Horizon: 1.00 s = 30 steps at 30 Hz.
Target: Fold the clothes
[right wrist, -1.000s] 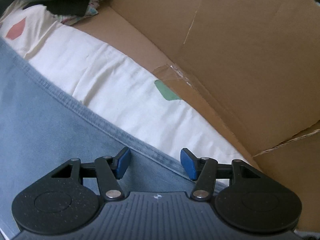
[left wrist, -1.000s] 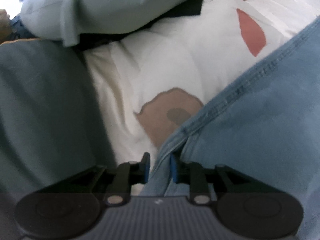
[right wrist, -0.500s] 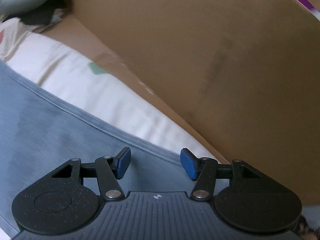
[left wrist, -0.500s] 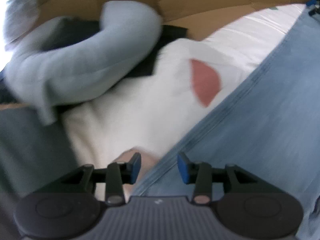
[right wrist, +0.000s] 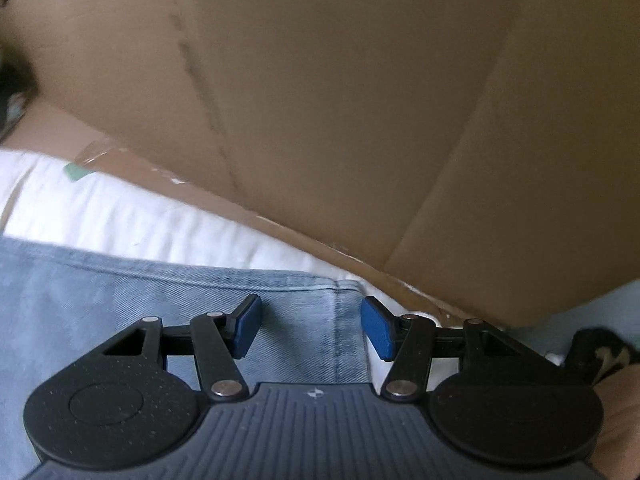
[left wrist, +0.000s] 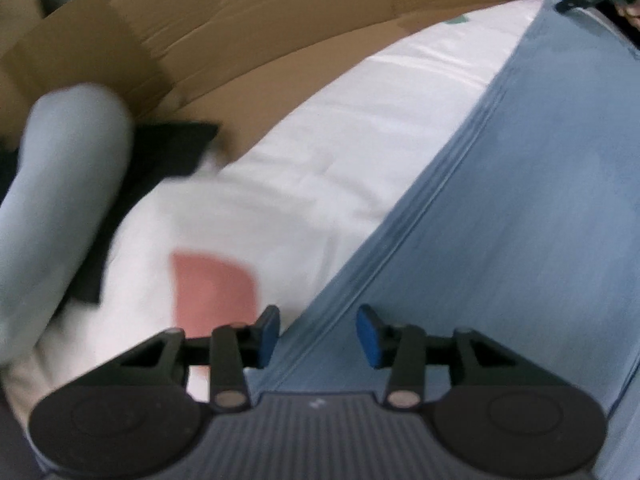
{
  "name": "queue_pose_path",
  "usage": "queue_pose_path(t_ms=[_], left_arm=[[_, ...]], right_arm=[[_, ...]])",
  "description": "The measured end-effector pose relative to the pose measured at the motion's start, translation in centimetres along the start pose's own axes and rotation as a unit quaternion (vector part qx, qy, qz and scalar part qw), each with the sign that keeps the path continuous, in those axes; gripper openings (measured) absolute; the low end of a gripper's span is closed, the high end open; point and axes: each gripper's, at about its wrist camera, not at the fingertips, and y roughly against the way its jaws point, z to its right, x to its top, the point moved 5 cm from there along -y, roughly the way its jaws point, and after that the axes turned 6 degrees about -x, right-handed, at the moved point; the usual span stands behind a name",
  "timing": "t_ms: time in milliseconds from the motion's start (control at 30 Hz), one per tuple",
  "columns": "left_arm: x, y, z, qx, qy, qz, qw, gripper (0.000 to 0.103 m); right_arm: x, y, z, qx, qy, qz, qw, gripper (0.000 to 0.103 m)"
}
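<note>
The jeans (left wrist: 520,208) under your grippers are light blue denim with a paler, washed look and a stitched seam. At 10 o'clock from them lies a white cloth (left wrist: 320,168); it carries a salmon-pink patch (left wrist: 212,288) and, far at 1 o'clock, a small green patch (left wrist: 458,20). At 9 o'clock you see a pale grey-blue garment (left wrist: 60,184) over something black (left wrist: 168,148). The cardboard (right wrist: 340,100) is plain brown. Your gripper pads (right wrist: 244,330) are blue.

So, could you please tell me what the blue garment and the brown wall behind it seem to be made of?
The blue garment looks like denim: faded, matte, diagonal weave, stitched hem. The brown wall looks like corrugated cardboard: dull, creased along fold lines, though blur hides its edge.
</note>
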Motion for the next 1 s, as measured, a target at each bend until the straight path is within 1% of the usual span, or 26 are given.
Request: queue_pose_path(t_ms=[67,233,267,300,333,367,400,433,500,600,700,767,833,1000], left_arm=[[1.0,-1.0,0.8,-0.012,-0.01,0.0,0.9999,0.045],[2.3,-2.4,2.5,-0.039,-0.024,0.001,0.9989,0.042],[2.4,-2.5,2.6,-0.042,-0.023,0.001,0.9988,0.039],[2.4,-2.6,2.8,-0.047,-0.022,0.001,0.9987,0.031],[2.4,-2.6,2.9,-0.052,-0.021,0.001,0.9984,0.028],[2.4,-2.7,3.0,-0.057,-0.02,0.0,0.9982,0.023],[2.3,-2.7,3.0,-0.06,-0.018,0.0,0.9981,0.017],[2.3,-2.7,2.9,-0.06,-0.015,0.0,0.9981,0.013],[2.2,-2.6,3.0,-0.059,-0.012,0.0,0.9982,0.009],[2.3,-2.3,3.4,-0.053,-0.019,0.002,0.9984,0.004],[2.3,-1.7,3.2,-0.052,-0.013,0.012,0.9985,0.004],[2.5,-1.7,3.0,-0.05,-0.01,0.012,0.9986,0.004],[2.9,-2.1,2.9,-0.046,-0.01,0.013,0.9988,0.003],[3.7,-1.6,2.2,-0.035,-0.005,0.029,0.999,0.003]], right_arm=[[-0.2,-0.5,0.2,0.001,-0.02,-0.005,1.0,0.053],[-0.3,-1.2,0.2,-0.011,-0.037,-0.011,0.999,0.053],[-0.4,-1.4,0.2,-0.013,-0.039,-0.011,0.999,0.052],[-0.4,-1.5,0.1,-0.015,-0.041,-0.01,0.999,0.049],[-0.4,-1.4,0.2,-0.017,-0.042,-0.008,0.999,0.045],[-0.4,-1.3,0.2,-0.02,-0.042,-0.004,0.999,0.025],[-0.4,-1.0,0.2,-0.025,-0.036,0.003,0.999,0.017],[-0.3,-0.7,0.1,-0.028,-0.03,0.007,0.999,0.017],[-0.1,-0.2,-0.1,-0.033,-0.02,0.015,0.999,0.011],[0.2,0.7,0.0,-0.035,-0.012,0.03,0.999,0.009],[0.5,1.6,0.4,-0.036,-0.011,0.041,0.998,0.009],[0.5,2.0,0.6,-0.045,-0.003,0.044,0.998,0.009],[0.7,2.2,0.8,-0.05,-0.006,0.045,0.998,0.008],[1.3,2.4,1.5,-0.071,-0.017,0.045,0.996,0.007]])
